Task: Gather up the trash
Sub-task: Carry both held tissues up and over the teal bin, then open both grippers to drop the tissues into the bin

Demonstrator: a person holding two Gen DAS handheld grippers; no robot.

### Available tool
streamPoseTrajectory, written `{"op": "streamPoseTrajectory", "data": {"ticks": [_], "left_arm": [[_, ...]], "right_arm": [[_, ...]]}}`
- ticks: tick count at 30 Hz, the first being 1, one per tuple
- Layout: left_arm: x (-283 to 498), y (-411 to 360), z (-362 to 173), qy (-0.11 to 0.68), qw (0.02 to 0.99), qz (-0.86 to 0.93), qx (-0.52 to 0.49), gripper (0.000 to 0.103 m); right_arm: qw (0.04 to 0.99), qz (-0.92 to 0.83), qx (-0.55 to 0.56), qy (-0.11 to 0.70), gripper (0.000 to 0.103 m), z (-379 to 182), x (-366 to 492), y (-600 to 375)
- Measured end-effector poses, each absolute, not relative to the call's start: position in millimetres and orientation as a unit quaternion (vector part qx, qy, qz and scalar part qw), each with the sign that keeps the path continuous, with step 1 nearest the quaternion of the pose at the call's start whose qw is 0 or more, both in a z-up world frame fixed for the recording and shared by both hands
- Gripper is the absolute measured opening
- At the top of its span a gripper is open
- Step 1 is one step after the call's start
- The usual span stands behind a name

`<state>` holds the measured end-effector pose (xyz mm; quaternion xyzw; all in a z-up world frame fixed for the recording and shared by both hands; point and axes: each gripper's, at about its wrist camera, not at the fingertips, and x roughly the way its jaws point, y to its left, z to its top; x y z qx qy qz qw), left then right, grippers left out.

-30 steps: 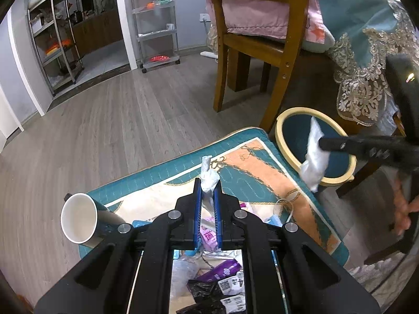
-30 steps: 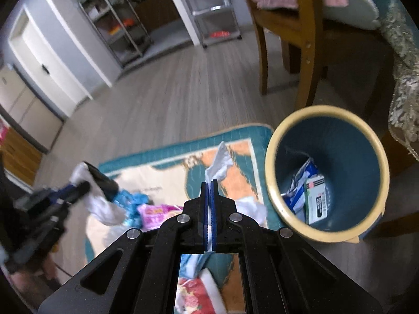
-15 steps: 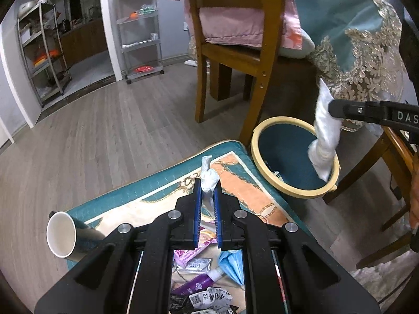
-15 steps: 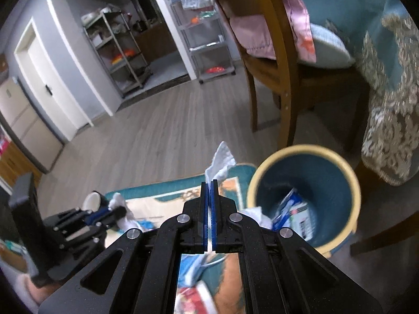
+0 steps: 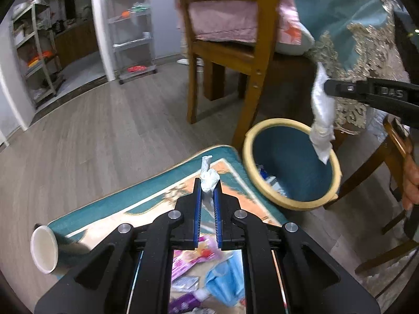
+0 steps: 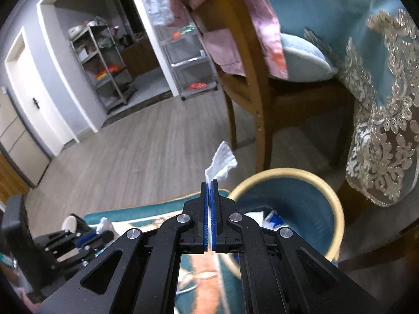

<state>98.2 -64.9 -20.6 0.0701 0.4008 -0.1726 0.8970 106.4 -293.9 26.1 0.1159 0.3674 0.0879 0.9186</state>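
My left gripper (image 5: 208,183) is shut on a small crumpled white tissue (image 5: 207,175) that pokes out past its tips, above the patterned mat (image 5: 146,196). My right gripper (image 6: 209,184) is shut on a long white paper towel (image 6: 221,161); in the left wrist view that towel (image 5: 322,120) hangs from the right gripper (image 5: 327,89) over the far rim of the blue bin with a cream rim (image 5: 290,162). The bin (image 6: 288,209) holds some packets. The left gripper (image 6: 102,231) shows low at the left of the right wrist view.
A white paper cup (image 5: 45,251) lies on its side at the mat's left edge. Wrappers and a blue mask (image 5: 225,282) litter the mat below my left gripper. A wooden chair (image 5: 235,39) and a lace-edged tablecloth (image 5: 366,52) stand close behind the bin.
Both grippers moved toward the bin. The right one rose and tilted up, carrying the towel from in front of the bin to above its far rim. Both grips held.
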Motion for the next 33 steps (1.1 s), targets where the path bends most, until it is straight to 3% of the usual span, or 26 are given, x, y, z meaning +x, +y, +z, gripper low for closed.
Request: {"op": "streamPoseTrajectory", "data": {"ticks": [16, 26, 28, 33], "left_arm": [[127.3, -195.4, -62.4, 0.391, 0.874, -0.28, 0.07, 0.008], [124.8, -229.1, -90.4, 0.414, 0.858, -0.289, 0.094, 0.008], [124.9, -228.6, -90.7, 0.413, 0.859, -0.287, 0.097, 0.01], [128.4, -214.5, -86.6, 0.413, 0.865, -0.273, 0.083, 0.028]], "right_arm": [[0.889, 0.035, 0.165, 0.425, 0.003, -45.0, 112.9, -381.7], [0.887, 0.037, 0.157, 0.433, 0.003, -52.2, 109.1, -385.9], [0.889, 0.037, 0.154, 0.431, 0.003, -49.8, 109.2, -385.7], [0.891, 0.038, 0.155, 0.424, 0.005, -46.7, 111.2, -388.5]]}}
